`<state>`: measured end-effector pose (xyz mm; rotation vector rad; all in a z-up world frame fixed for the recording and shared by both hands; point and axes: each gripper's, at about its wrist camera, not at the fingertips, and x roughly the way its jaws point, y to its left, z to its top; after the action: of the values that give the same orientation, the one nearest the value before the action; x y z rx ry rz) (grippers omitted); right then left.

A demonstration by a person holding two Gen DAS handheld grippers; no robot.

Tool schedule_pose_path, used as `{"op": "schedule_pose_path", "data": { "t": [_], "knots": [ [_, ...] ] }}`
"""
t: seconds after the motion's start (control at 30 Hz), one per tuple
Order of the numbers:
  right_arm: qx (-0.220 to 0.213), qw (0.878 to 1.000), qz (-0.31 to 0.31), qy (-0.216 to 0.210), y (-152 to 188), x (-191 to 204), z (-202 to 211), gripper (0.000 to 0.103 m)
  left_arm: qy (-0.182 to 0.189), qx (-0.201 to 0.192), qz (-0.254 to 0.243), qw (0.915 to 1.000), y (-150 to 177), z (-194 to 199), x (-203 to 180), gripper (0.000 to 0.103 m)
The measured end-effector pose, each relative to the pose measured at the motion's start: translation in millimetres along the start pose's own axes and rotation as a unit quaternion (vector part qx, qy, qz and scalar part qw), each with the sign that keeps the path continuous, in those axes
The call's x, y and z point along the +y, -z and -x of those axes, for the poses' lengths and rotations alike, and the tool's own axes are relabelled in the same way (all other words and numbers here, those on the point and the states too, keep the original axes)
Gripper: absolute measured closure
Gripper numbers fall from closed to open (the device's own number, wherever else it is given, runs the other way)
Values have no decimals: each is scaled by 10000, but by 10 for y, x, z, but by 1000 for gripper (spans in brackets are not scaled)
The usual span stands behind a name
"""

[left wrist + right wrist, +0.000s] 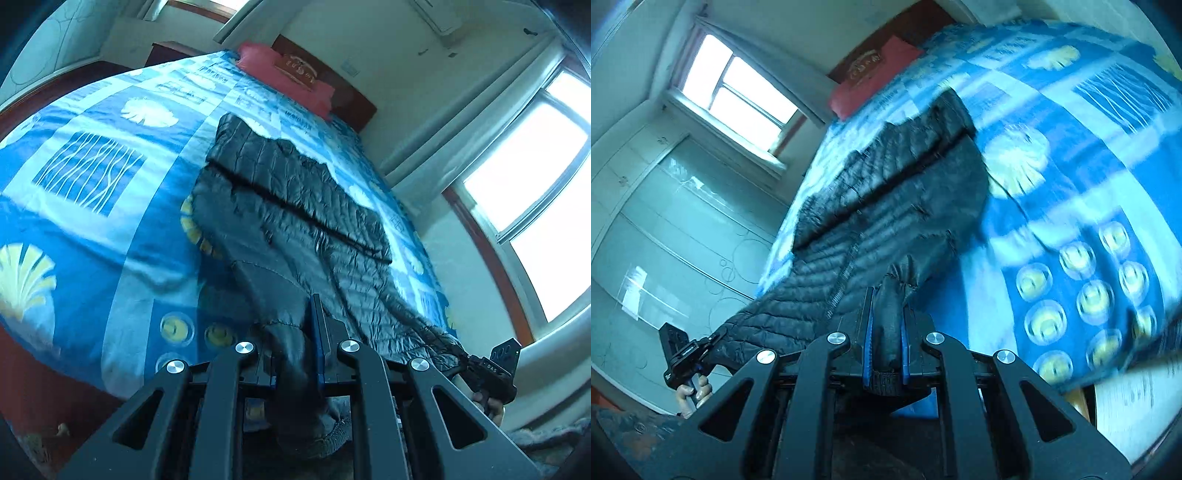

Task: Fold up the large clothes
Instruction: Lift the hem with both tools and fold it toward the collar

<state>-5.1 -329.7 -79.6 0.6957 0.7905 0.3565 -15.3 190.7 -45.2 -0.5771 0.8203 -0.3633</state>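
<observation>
Both grippers, left gripper (pixel 308 343) and right gripper (pixel 886 332), are clamping their jaws on the black jacket (pixel 295 192); only the left wrist view is showing the air conditioner (pixel 439 16) above the bed (pixel 92 206).

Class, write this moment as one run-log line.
step: lifting jacket hem | left gripper: shut on jacket | right gripper: shut on jacket | jacket: partly on bed

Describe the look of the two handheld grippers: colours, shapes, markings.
Both are matte black. The left gripper and right gripper each show angular linkage arms with triangular cut-outs, round silver pivot caps and blue pads lining the fingers. Seen from outside, the right gripper's body bears small white lettering. No cables or sleeves show.
</observation>
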Motion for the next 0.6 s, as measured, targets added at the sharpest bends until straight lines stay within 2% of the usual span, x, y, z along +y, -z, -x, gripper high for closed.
{"op": "schedule_pose_path", "data": {
  "t": [0.1, 0.27, 0.43, 0.6],
  "knots": [
    [-100, 9997, 28, -220, -265, 56, -104, 92, 142, -39, 30, 9999, -216, -100, 19, 89],
    [-323, 9980, 23, -543, -854, 95, -416, 92, 163, -126, -149, 9997, -730, -427, 37, 89],
    [-311, 9980, -47, -548, -1457, 69, -988, 92, 173, -62, -146, 9997, -1218, -887, 109, 89],
    [-243, 9985, -295, -383, -1825, -105, -1564, 92, -60, 98, -166, 9998, -1613, -1472, 248, 89]
  ]
}}
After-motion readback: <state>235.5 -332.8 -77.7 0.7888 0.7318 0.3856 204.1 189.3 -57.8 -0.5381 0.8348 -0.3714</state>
